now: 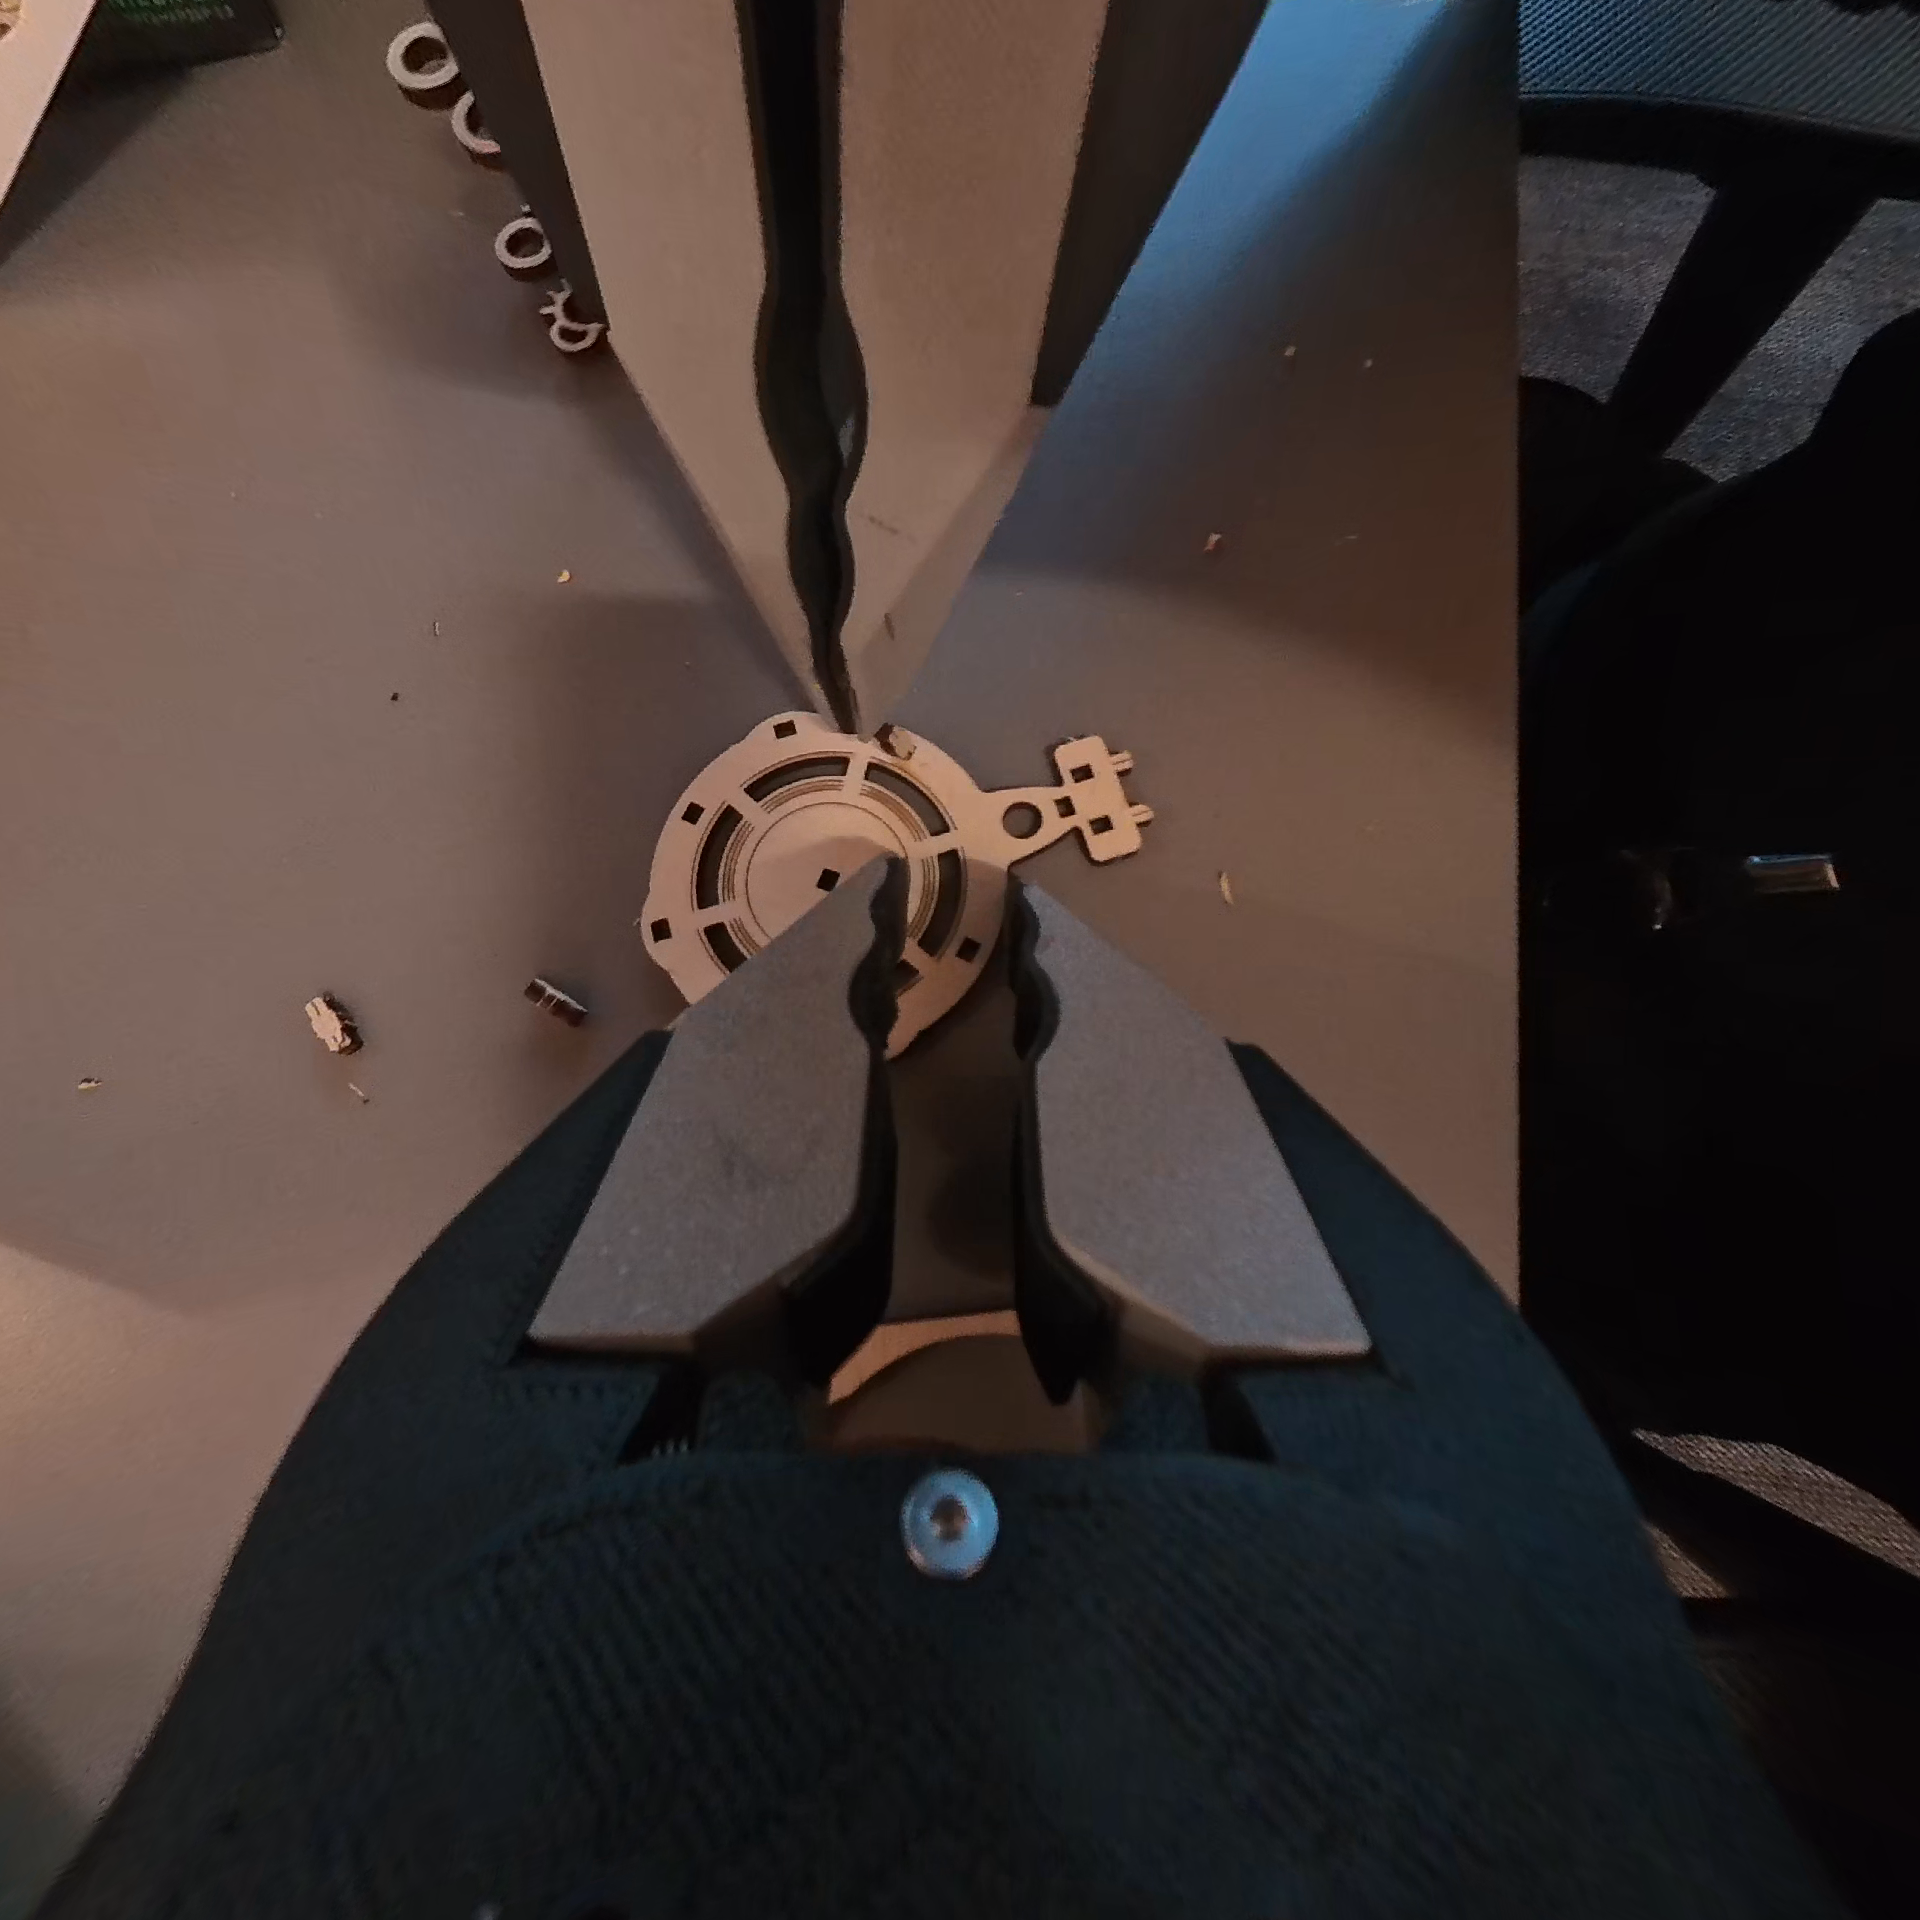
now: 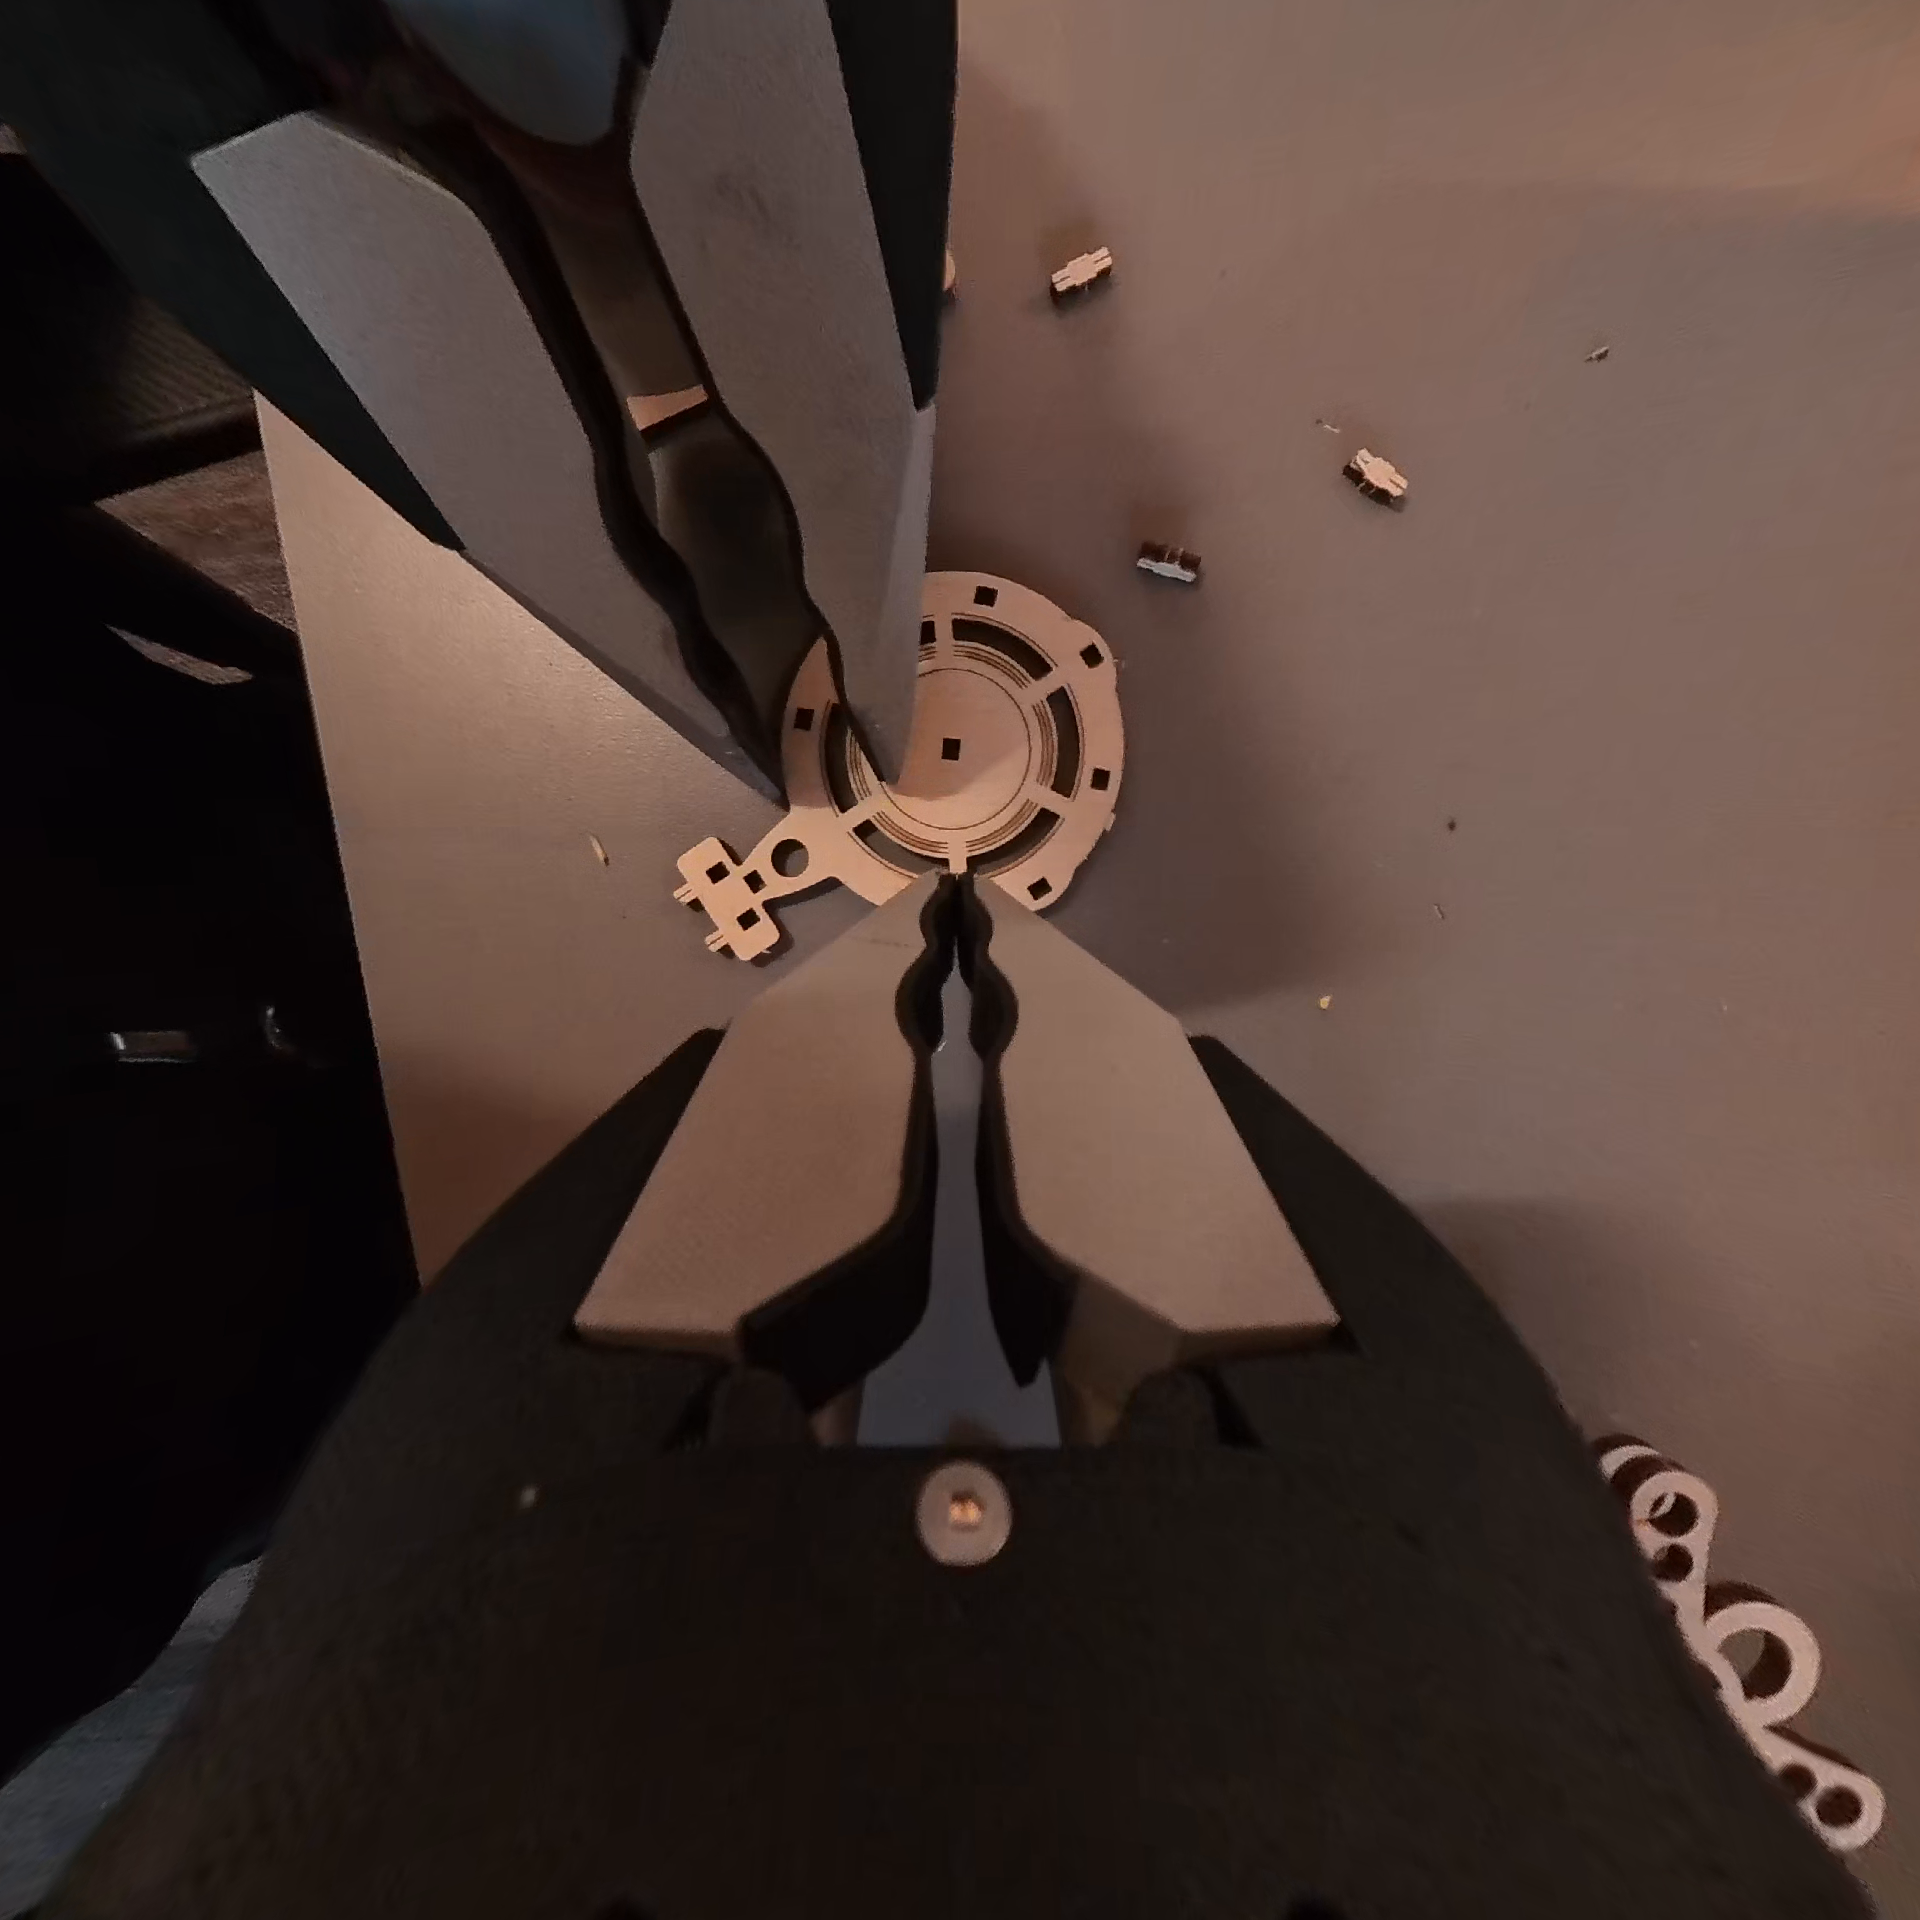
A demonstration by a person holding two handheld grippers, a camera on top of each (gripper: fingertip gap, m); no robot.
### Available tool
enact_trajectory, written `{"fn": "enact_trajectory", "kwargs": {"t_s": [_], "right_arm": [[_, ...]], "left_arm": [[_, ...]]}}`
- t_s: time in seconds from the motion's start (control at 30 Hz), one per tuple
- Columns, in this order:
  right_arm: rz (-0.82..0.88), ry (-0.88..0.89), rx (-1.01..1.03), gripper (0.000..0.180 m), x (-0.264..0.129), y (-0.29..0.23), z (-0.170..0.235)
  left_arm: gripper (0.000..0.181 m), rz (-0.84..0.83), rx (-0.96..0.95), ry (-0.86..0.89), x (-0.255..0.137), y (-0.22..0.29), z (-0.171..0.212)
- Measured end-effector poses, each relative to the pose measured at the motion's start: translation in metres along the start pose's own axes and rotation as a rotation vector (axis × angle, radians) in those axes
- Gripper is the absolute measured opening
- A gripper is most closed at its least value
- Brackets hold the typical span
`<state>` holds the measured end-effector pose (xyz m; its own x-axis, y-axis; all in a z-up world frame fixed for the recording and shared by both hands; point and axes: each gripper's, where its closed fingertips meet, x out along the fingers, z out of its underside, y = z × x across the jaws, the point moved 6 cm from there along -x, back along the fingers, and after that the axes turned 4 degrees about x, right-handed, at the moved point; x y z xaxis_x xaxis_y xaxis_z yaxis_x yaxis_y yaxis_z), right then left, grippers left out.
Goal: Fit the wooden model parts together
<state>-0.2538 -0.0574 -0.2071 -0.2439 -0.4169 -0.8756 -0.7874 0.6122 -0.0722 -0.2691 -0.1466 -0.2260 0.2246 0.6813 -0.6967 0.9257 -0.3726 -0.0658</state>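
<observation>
A flat round wooden disc (image 1: 717,831) with slots, square holes and a side arm ending in a T-shaped tab (image 1: 1091,810) lies on the grey table. My left gripper (image 1: 948,873) is open by a narrow gap: one fingertip rests on the disc's middle, the other sits just off its rim. My right gripper (image 1: 847,722) comes in from the far side, shut, tips touching the disc's rim. A tiny wooden peg (image 1: 894,740) stands at the rim beside those tips. The right wrist view shows the disc (image 2: 987,727), the tab (image 2: 727,883), my right gripper (image 2: 951,883) and my left gripper (image 2: 831,779).
Small loose wooden pegs (image 1: 332,1023) (image 1: 556,1003) lie left of the disc; they also show in the right wrist view (image 2: 1377,478) (image 2: 1169,561). Several wooden rings (image 1: 520,244) (image 2: 1756,1662) lie behind the right gripper. The table edge (image 1: 1517,623) runs close by, with a dark chair beyond.
</observation>
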Motion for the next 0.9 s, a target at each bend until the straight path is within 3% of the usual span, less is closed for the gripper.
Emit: {"fn": "enact_trajectory", "kwargs": {"t_s": [0.2, 0.37, 0.63, 0.73, 0.9], "right_arm": [[0.004, 0.011, 0.002, 0.000, -0.001, -0.002, -0.001], [-0.024, 0.164, 0.082, 0.000, -0.014, 0.003, -0.008], [-0.037, 0.189, 0.166, 0.000, -0.004, 0.002, 0.009], [-0.060, 0.213, 0.197, 0.013, -0.001, -0.001, 0.011], [-0.054, 0.220, 0.190, 0.002, 0.002, -0.003, 0.014]], "left_arm": [[0.016, -0.004, 0.001, 0.001, 0.000, 0.001, 0.000], [0.014, -0.001, 0.003, 0.003, 0.000, 0.002, 0.000], [0.013, 0.003, 0.002, 0.006, 0.000, 0.002, 0.000], [0.013, 0.002, 0.002, 0.006, 0.000, 0.002, 0.000], [0.013, 0.001, 0.003, 0.007, 0.000, 0.002, 0.000]]}}
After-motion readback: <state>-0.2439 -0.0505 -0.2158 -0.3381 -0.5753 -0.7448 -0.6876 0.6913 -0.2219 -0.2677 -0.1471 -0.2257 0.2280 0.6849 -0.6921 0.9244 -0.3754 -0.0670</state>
